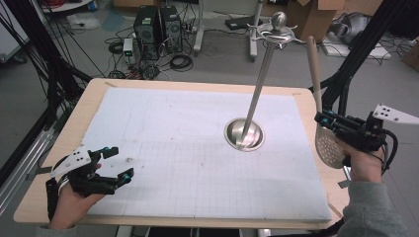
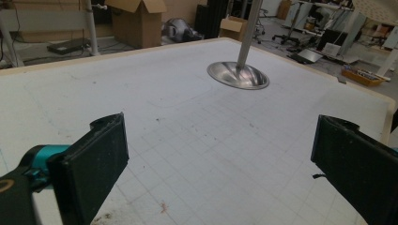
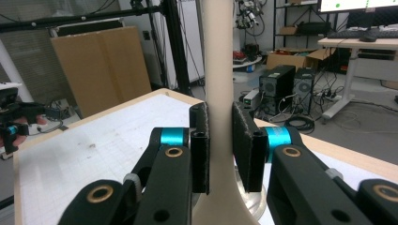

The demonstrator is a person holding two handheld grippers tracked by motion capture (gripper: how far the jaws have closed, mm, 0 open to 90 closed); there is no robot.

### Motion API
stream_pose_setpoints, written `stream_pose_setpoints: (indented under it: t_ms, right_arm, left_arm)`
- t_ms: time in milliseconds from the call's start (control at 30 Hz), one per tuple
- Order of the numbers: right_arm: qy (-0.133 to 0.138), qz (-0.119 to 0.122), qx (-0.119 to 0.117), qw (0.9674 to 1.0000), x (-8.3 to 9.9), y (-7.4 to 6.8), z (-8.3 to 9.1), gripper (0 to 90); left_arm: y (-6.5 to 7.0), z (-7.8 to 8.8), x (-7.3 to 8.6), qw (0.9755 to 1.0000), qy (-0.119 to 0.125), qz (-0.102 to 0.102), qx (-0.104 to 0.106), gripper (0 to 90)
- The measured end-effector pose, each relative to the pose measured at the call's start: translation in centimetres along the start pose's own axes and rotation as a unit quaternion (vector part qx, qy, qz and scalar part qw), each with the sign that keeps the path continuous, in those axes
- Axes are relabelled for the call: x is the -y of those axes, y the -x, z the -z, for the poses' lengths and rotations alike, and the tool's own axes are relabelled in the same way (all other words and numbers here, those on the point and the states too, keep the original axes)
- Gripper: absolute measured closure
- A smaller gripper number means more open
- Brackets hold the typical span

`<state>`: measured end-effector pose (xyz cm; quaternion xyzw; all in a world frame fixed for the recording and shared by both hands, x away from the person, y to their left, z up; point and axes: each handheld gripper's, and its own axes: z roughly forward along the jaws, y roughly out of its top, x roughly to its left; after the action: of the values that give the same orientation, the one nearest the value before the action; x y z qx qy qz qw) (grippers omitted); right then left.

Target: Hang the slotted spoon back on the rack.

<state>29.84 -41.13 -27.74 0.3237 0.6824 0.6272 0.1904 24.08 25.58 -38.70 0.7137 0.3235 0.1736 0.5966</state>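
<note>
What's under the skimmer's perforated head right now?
The skimmer hangs from the right hand-held gripper over the table's right edge. Its head hides the spot directly beneath.

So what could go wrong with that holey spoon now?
The right gripper pinches the slotted spoon on its smooth, narrow handle, so it might slip or swing round in the jaws. The rack is tall and thin on a small round base; a bump from the long spoon might tip it. The left gripper is open and far off, so it could not steady anything quickly.
</note>
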Motion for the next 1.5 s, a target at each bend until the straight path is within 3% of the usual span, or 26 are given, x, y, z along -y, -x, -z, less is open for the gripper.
stream_pose_setpoints:
  t_ms: [733, 1100, 1500]
  right_arm:
    - [-0.01, -0.019, -0.009, 0.9997, 0.1, 0.2, -0.8, 78.1]
    - [-0.017, -0.012, -0.023, 0.9995, 0.2, 0.0, -1.3, 78.1]
    - [-0.04, -0.006, -0.02, 0.999, 0.3, -0.5, -2.9, 78.1]
  left_arm:
    - [0.1, 0.2, 0.1, 1.0, 0.0, 0.0, -0.001, 4.7]
    - [0.1, 0.2, 0.1, 1.0, -0.002, -0.001, -0.004, 4.7]
    - [0.1, 0.2, 0.1, 1.0, 0.0, 0.0, -0.003, 4.7]
